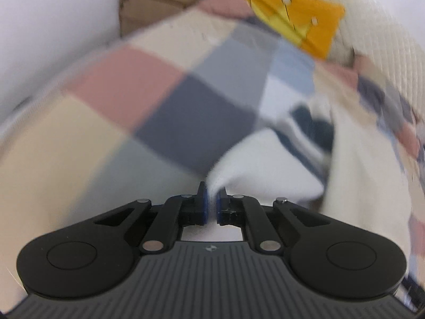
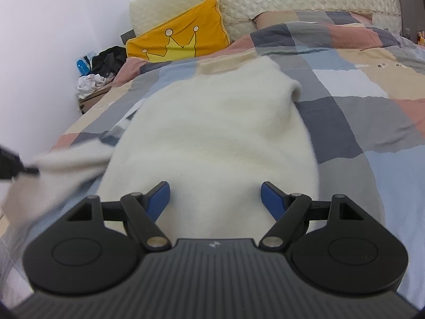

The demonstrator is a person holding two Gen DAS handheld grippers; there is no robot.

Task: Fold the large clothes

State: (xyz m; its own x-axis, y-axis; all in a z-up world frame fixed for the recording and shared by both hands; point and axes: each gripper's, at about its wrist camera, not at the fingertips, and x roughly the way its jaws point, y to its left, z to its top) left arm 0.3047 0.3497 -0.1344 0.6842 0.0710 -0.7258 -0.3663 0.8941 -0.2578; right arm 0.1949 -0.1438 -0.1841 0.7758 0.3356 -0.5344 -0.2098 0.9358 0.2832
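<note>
Right wrist view: no legible writing. Fluffy white sweater (image 2: 212,133) on checked duvet (image 2: 358,111); right gripper (image 2: 215,199) apart above it. Left gripper (image 1: 211,202) clamped on sweater's edge.

Open right gripper (image 2: 215,195) over white garment (image 2: 212,133)

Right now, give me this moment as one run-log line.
left hand-held gripper: shut on white sweater edge | right hand-held gripper: open over sweater | sweater: lying on checked duvet

Black grippers (image 2: 215,195), blue-padded jaws
</note>
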